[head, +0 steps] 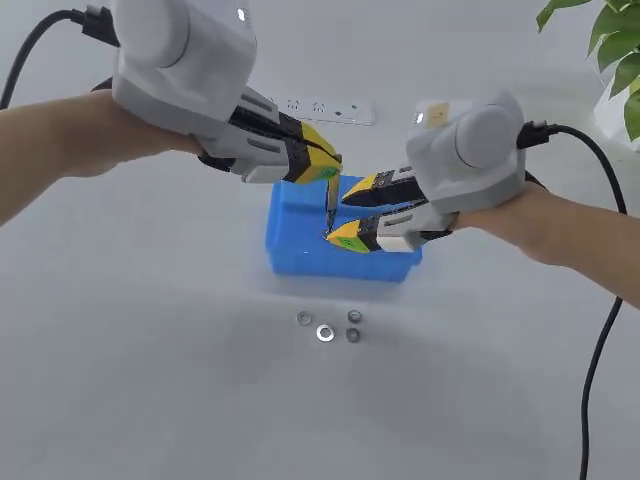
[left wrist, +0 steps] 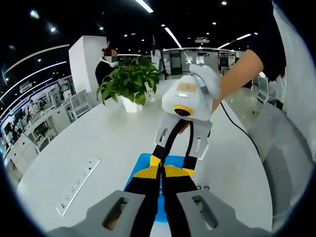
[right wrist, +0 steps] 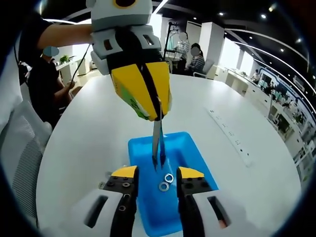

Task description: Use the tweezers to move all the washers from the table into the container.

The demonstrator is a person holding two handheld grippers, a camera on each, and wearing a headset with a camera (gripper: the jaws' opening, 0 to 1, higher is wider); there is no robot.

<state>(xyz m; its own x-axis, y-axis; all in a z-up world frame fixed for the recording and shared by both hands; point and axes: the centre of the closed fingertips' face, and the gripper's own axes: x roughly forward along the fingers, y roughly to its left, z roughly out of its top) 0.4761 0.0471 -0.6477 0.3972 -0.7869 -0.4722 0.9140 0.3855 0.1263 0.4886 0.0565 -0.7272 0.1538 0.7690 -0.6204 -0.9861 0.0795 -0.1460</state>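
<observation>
Left gripper [head: 325, 168] clenched on the tweezers [right wrist: 158, 140], which hang tips-down inside the blue container [head: 300, 258]. Right gripper [right wrist: 158, 174] released, its jaws spread either side of the tweezer tips, above the container floor. Two washers [right wrist: 169, 177] lie side by side on that floor, just beside the tips. Four loose washers [head: 325, 333] cluster on the table [head: 150, 380], just in front of the container's near wall, with bare white surface all round them. Power strip [head: 320, 108] lies beyond the far wall, apart from it. Plant [head: 615, 50] at the far right corner. Cable [head: 600, 340] trails down the right side from the right gripper. Small lettering on the right gripper's casing, seen in the left gripper view, is too small to read.
</observation>
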